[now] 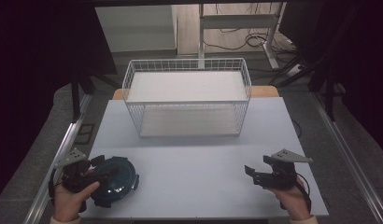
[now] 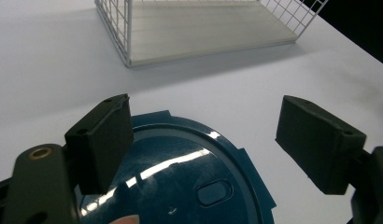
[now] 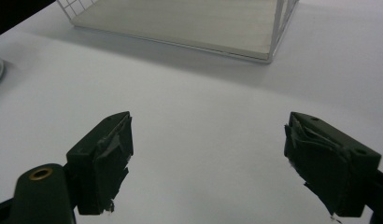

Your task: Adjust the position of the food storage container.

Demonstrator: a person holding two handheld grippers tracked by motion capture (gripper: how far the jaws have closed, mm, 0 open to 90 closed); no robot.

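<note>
While a person's hands hold two black two-jaw grippers over a pale grey table (image 1: 203, 186), the left gripper (image 1: 102, 173) hovers with jaws spread wide above a round dark blue plastic lid (image 1: 116, 183), gripping nothing. That lid lies flat near the table's front left edge, a small oval recess on its glossy top. At the front right, the right gripper (image 1: 253, 175) is likewise wide open and empty over bare tabletop. Farther back stands a white wire basket (image 1: 187, 98) with a pale floor.
</note>
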